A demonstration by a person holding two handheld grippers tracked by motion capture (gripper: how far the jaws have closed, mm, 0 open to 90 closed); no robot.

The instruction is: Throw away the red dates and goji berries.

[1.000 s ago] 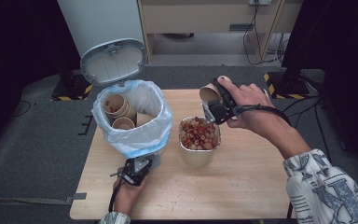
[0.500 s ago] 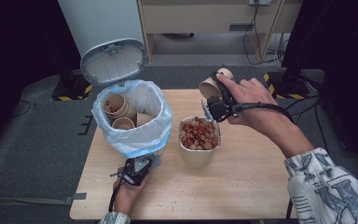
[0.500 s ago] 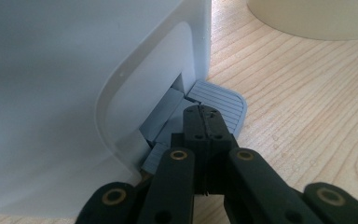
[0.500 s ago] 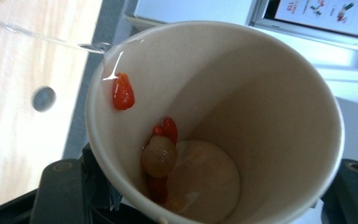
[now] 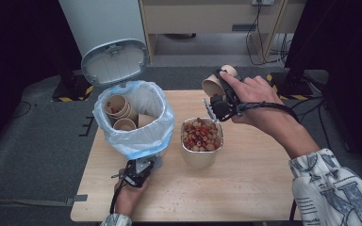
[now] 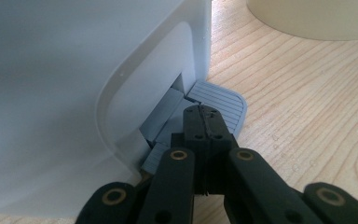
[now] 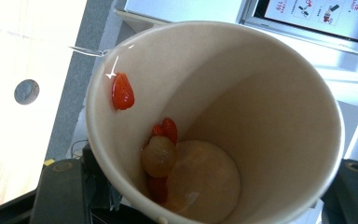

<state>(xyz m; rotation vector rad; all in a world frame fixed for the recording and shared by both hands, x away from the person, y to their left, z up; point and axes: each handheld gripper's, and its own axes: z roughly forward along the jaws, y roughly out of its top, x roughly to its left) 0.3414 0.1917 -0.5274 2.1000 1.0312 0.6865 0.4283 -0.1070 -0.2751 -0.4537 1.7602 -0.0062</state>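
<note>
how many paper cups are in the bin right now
3 show: one at the back left of the bin, one nested behind it, one in front. More may lie hidden underneath.

cup: tan paper cup (image 5: 215,84), held tipped on its side above the far edge of the desk, beyond the food tub, mouth toward the bin | inside (image 7: 205,140): nearly empty, a few red and pale scraps clinging to wall and bottom | pedal: grey ribbed bin pedal (image 6: 216,100), low at the bin's base on the desk
</note>
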